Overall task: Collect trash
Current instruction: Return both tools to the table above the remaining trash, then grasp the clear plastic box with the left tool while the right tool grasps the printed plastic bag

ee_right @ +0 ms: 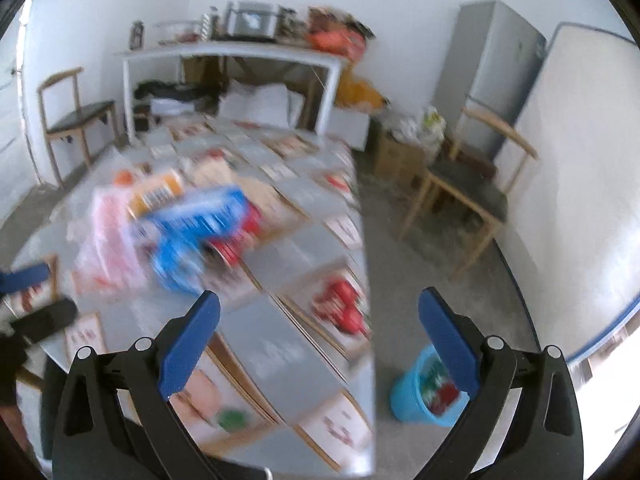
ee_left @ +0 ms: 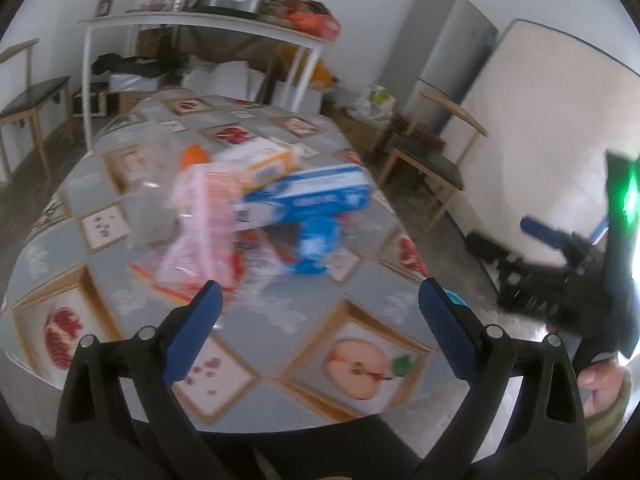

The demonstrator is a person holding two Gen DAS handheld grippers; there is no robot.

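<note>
L gripper (ee_left: 320, 300) & R gripper (ee_right: 320, 300): jaws wide, empty; you risk scattering trash pile (ee_left: 272, 196) w/ rushed, blurred reach.

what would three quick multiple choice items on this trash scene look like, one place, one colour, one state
1. Where is the trash bin?
A. on the floor beside the table
B. on the table
C. on a chair

2. What colour is the bin?
A. red
B. blue
C. black

3. How do both grippers stand?
A. each shut on a box
B. one shut on a bag
C. both open, holding nothing

Key: 1 A, it stands on the floor off the table's edge. 2 B, its wall is light blue. 3 C, the left gripper and right gripper show spread jaws with nothing between them.
</note>
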